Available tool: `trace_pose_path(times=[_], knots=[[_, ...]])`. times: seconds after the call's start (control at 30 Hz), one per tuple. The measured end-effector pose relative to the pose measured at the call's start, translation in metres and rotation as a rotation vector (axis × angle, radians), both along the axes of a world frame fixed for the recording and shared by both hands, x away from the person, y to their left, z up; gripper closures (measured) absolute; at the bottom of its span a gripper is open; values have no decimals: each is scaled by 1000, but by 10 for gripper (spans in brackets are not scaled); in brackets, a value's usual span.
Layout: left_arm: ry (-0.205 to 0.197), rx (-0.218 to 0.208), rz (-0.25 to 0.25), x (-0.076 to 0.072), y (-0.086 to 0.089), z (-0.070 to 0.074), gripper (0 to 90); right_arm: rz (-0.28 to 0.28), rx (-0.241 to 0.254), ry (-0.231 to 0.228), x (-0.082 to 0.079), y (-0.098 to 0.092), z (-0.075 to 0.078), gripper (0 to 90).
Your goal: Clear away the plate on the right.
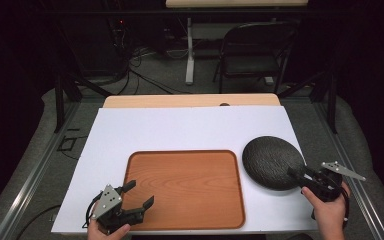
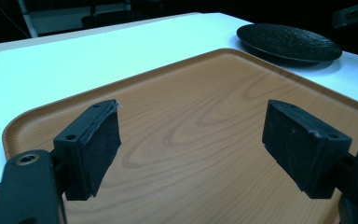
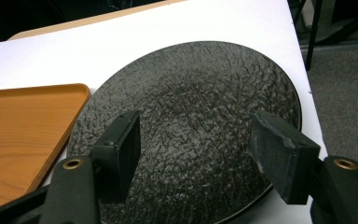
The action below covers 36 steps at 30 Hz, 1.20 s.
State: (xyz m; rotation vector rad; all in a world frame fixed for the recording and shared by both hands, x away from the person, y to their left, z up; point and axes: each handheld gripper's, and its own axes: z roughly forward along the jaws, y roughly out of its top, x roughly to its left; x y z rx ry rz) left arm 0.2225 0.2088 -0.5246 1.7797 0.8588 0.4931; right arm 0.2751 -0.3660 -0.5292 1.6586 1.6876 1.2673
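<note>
Two grippers are working over the white bench. The right gripper is hovering, jaws spread, at the near edge of the round black textured plate, just right of the rectangular wooden tray. The left gripper is poised above the tray's near-left corner, jaws spread, holding nothing.
</note>
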Motion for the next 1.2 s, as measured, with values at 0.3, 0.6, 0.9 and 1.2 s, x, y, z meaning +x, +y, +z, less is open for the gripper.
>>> trace_pose_path(times=[0.3, 0.6, 0.9, 1.2], knots=[[1, 2, 1, 0, 1, 0, 192, -95, 73, 87, 2, -15, -9, 398], [2, 2, 0, 0, 1, 0, 193, -147, 168, 151, 6, -30, -20, 457], [3, 3, -2, 0, 1, 0, 195, -147, 256, 208, 10, -39, -29, 509], [2, 4, -2, 0, 0, 0, 196, -149, 287, 217, 13, -40, -31, 543]])
